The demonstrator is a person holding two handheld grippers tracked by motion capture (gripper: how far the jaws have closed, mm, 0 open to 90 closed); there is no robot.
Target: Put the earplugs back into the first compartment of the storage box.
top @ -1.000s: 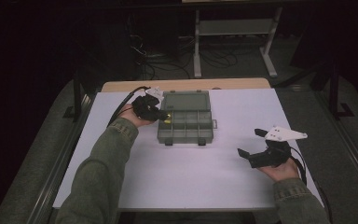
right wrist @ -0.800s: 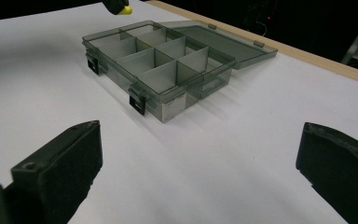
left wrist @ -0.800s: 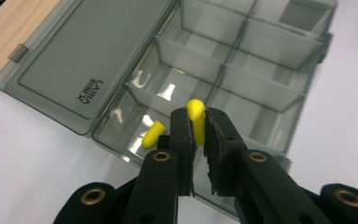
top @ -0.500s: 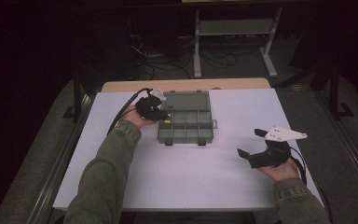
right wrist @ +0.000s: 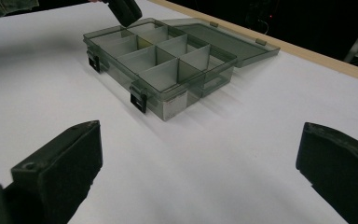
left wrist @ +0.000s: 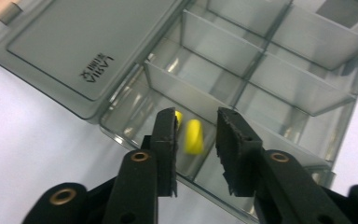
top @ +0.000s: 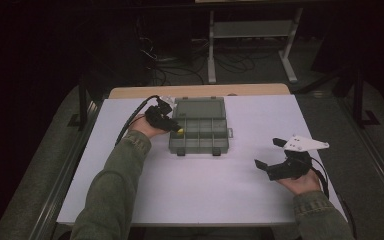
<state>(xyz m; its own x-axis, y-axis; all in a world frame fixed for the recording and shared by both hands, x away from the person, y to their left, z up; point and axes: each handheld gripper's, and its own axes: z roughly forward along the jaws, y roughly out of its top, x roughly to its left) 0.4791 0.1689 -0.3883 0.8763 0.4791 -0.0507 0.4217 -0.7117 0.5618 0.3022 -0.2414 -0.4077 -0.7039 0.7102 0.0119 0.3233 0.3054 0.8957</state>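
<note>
Hovering left gripper (top: pixel 176 126): poised over the near-left corner compartment of the organiser box (top: pixel 200 134), just left of centre in the high view.
Left gripper state: its jaws have just been opening and now stand a little apart; in the left gripper view the yellow piece (left wrist: pixel 194 136) shows in the gap between them, and neither pad seems to press on it, though the piece is blurred.
Yellow piece: in the corner compartment beside the hinged lid (left wrist: pixel 81 44); a second bit of yellow peeps out from behind the left jaw, and I cannot tell whether it is a separate piece.
Organiser box: clear grey plastic with divided compartments, lid lying open flat toward the top of the high view, two dark latches on its near side; it sits on the white worktop (top: pixel 220 190).
Right gripper (top: pixel 270 154): lower right of the high view, held in the person's hand well apart from the box, its jaws spread wide with nothing between them.
Right gripper view: the box (right wrist: pixel 161 60) lies in the upper middle, with the left gripper (right wrist: pixel 123 10) at its far corner.
</note>
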